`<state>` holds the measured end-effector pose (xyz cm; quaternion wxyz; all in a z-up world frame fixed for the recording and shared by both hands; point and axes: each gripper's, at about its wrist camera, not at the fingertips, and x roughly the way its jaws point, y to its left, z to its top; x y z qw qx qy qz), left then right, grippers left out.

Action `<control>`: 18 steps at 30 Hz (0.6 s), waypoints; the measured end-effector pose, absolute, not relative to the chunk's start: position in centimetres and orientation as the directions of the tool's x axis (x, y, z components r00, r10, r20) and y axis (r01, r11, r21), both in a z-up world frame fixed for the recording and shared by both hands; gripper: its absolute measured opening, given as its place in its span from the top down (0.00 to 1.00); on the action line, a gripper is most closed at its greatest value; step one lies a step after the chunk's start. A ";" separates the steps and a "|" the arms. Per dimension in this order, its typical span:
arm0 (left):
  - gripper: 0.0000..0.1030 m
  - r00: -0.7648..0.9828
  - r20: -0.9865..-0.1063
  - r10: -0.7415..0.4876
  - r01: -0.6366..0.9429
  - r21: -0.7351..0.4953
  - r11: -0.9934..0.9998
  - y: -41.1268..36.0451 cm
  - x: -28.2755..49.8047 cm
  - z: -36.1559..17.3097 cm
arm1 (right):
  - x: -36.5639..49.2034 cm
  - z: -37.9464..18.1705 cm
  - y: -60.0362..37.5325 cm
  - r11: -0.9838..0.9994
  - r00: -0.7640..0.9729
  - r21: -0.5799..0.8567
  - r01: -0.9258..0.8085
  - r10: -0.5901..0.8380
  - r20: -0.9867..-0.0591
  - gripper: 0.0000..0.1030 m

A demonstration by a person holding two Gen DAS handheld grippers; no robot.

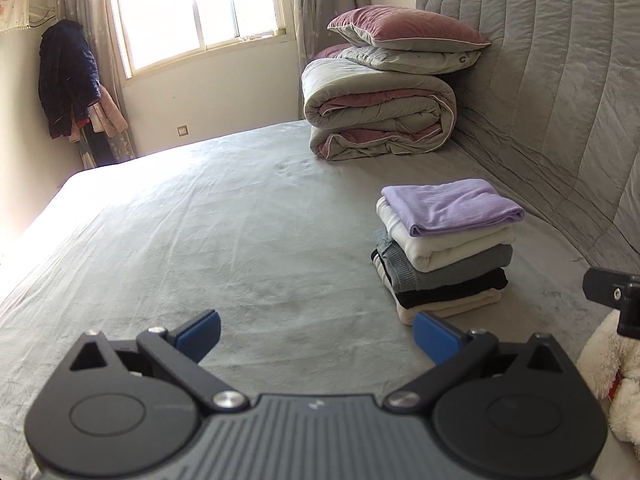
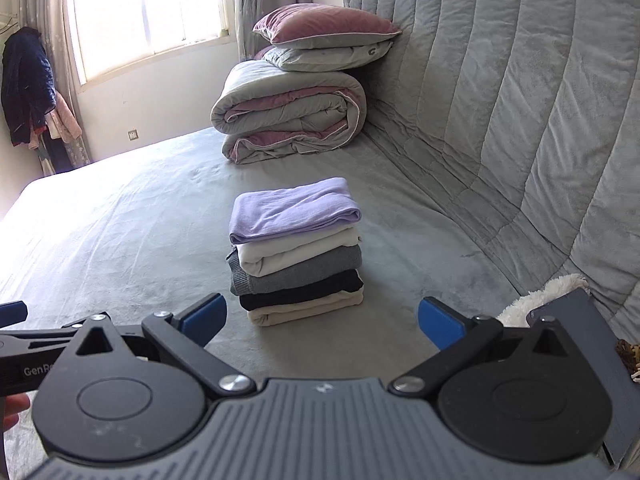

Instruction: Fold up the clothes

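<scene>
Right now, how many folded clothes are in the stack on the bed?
5, top to bottom: lilac, white, grey, black, cream. Thinner pieces may be hidden between.

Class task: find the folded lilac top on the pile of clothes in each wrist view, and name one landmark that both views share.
Left wrist view: the lilac top lies on top of the pile, right of centre.
Right wrist view: the lilac top lies on top of the pile, near the centre.
Shared landmark: the rolled quilt behind it.
</scene>
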<state>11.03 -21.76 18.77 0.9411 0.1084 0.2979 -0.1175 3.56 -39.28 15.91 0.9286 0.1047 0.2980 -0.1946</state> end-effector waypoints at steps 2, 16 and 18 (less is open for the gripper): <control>0.00 0.813 -0.559 -0.166 0.287 0.135 0.948 -20.7 9.6 19.1 | 2.4 16.0 -38.4 0.898 0.763 0.085 0.432 -0.314 -0.565 0.00; 0.00 0.847 -0.492 -0.201 0.284 0.099 0.954 -13.9 0.8 19.7 | -5.1 15.5 -31.5 0.898 0.829 0.064 0.435 -0.372 -0.418 0.00; 0.00 0.850 -0.488 -0.196 0.282 0.108 0.953 -13.3 -0.1 19.3 | -6.2 15.4 -30.5 0.899 0.836 0.060 0.435 -0.378 -0.397 0.00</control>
